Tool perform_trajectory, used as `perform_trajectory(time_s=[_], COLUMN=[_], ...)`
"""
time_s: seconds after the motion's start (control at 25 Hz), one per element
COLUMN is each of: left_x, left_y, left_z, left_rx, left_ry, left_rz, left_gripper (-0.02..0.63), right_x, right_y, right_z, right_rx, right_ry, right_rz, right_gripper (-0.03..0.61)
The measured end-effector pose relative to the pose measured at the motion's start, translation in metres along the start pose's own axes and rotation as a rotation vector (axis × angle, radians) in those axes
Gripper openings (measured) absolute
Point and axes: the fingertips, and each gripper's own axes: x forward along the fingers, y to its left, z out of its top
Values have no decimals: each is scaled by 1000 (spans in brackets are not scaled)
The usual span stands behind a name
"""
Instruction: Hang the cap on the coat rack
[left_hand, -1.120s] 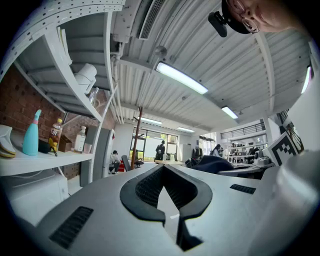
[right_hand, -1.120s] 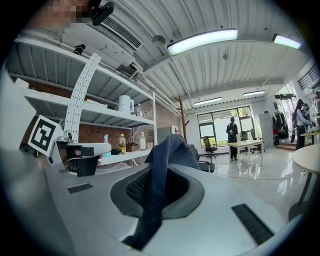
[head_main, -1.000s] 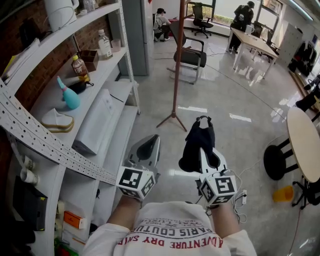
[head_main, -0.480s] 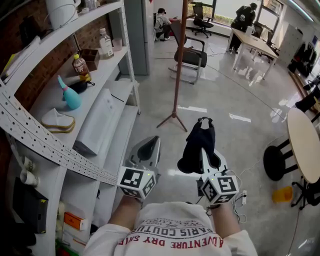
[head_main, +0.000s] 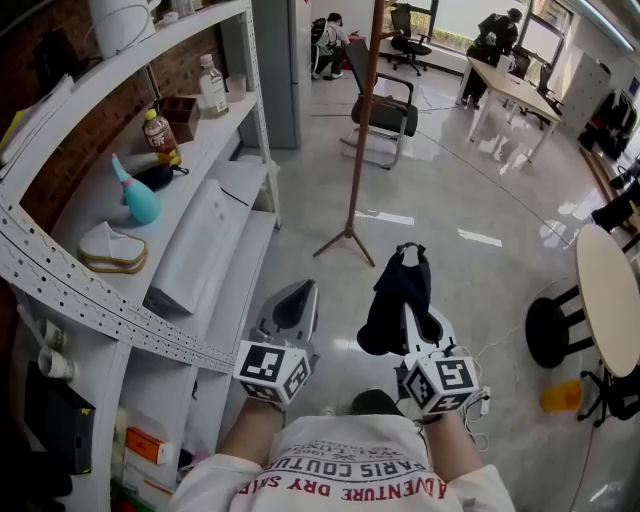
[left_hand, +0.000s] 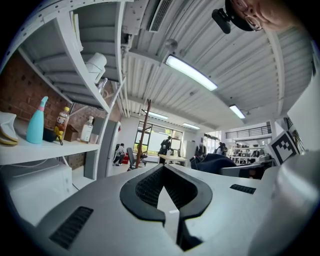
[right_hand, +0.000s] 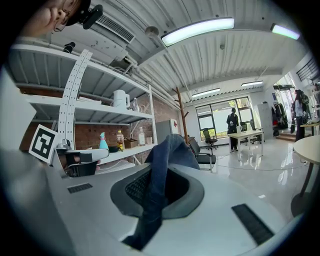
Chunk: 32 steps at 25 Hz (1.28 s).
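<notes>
A dark navy cap (head_main: 398, 292) hangs from my right gripper (head_main: 412, 318), which is shut on its fabric; in the right gripper view the blue cloth (right_hand: 159, 167) runs between the pads. My left gripper (head_main: 297, 298) is shut with nothing in it, its pads meeting at the tip (left_hand: 163, 168). Both are held low in front of the body, side by side. The coat rack (head_main: 356, 140), a thin brown pole on spread legs, stands on the floor beyond them, a little left of the cap. It also shows far off as the rack (left_hand: 143, 134) and as the rack (right_hand: 182, 116).
A white shelf unit (head_main: 215, 120) with bottles, a teal spray bottle (head_main: 137, 194) and a white box runs along the left. An office chair (head_main: 384, 108) stands behind the rack. A round table (head_main: 610, 285), a black stool (head_main: 550, 326) and an orange cup (head_main: 560, 397) are at the right.
Both grippers keep their pose and the cap stays gripped. The view has shifted slightly, and a dark shoe has come into sight on the floor between the arms.
</notes>
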Motion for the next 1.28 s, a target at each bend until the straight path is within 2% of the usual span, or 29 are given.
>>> perform_trajectory(time_s=[0.2, 0.4, 0.76, 0.92, 1.12, 1.28], left_x=[25, 68, 180, 231, 282, 310], left_y=[3, 3, -15, -27, -44, -39], left_z=[-9, -6, 14, 20, 16, 11], left_rx=[9, 21, 51, 35, 55, 67], left_ry=[33, 31, 5, -16, 0, 35], left_rz=[12, 41, 99, 111, 113, 110], left_gripper=[6, 6, 6, 6, 6, 6], right_x=[22, 51, 113, 138, 160, 188], right_y=[-20, -51, -145, -185, -232, -260], right_z=[-1, 7, 45, 58, 58, 60], right_rx=[26, 34, 22, 8, 11, 41], right_ry=[4, -4, -16, -15, 9, 30], right_rz=[25, 82, 163, 210, 241, 237], right_gripper=[23, 23, 23, 23, 23, 23])
